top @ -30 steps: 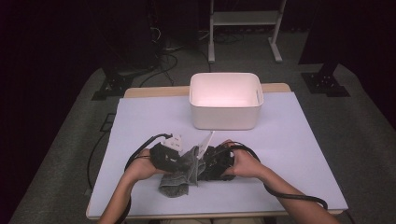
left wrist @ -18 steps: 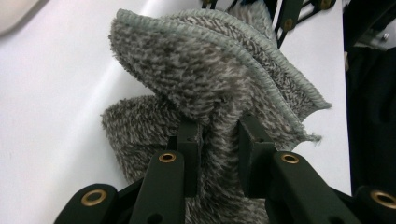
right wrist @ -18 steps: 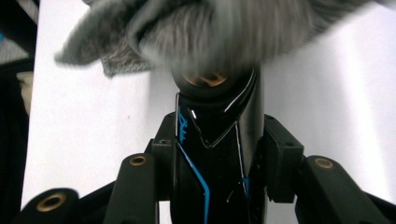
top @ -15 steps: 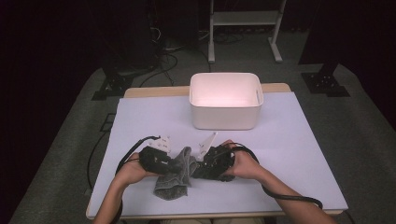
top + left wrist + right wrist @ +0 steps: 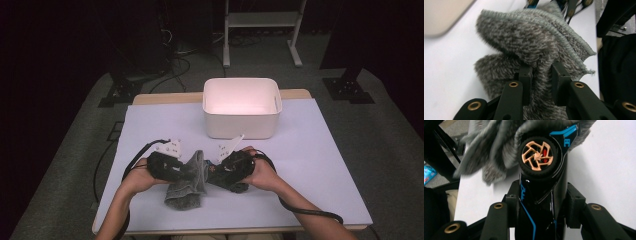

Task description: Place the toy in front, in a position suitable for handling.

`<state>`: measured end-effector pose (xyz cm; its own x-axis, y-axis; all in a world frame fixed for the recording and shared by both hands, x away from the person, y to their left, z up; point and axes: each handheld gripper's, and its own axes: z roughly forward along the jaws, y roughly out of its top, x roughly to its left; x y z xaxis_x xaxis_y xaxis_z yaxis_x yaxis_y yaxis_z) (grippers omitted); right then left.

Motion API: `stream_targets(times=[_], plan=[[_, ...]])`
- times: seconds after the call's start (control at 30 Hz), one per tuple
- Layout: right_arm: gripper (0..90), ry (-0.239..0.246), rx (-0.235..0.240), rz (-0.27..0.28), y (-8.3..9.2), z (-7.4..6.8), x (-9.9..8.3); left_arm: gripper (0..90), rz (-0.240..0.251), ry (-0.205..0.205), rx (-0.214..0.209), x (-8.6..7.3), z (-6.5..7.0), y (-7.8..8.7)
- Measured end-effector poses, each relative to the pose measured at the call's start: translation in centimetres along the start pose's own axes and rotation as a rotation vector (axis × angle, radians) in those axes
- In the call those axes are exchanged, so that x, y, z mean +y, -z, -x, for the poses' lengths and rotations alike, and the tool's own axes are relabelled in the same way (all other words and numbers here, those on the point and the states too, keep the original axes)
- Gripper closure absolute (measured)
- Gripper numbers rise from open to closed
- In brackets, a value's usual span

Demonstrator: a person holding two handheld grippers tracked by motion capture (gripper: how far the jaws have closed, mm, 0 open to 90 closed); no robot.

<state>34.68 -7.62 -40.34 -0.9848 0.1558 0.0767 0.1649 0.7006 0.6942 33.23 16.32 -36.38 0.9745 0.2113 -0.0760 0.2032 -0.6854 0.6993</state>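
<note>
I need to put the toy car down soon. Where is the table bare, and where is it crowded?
Bare: the white table right of the right gripper, and left of the bin. Crowded: the near middle, where the grey cloth, toy car and left gripper meet.

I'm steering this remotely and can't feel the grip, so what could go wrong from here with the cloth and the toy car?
1. The left tongs pinch just a fold of the grey fuzzy cloth; a pull might slide the pile out.
2. The right tongs clamp the black toy car by its glossy body, so it might twist or slip.
3. The cloth drapes against the car's wheel and may snag there.
</note>
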Motion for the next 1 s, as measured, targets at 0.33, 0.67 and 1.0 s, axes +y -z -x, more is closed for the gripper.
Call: stream_targets(times=[0.33, 0.67, 1.0], plan=[[55.9, -0.029, -0.048, 0.082, 2.2, -0.3, -2.3, 73.6, -0.058, -0.114, -0.008, 4.9, 1.0, -1.3], [55.7, -0.052, -0.090, 0.101, 6.8, -1.1, -5.4, 73.5, -0.077, -0.170, -0.016, 8.2, 1.5, -2.2], [56.0, -0.022, -0.087, 0.109, 7.2, -1.7, -5.2, 73.5, -0.060, -0.108, -0.009, 6.7, 0.5, -0.7]])
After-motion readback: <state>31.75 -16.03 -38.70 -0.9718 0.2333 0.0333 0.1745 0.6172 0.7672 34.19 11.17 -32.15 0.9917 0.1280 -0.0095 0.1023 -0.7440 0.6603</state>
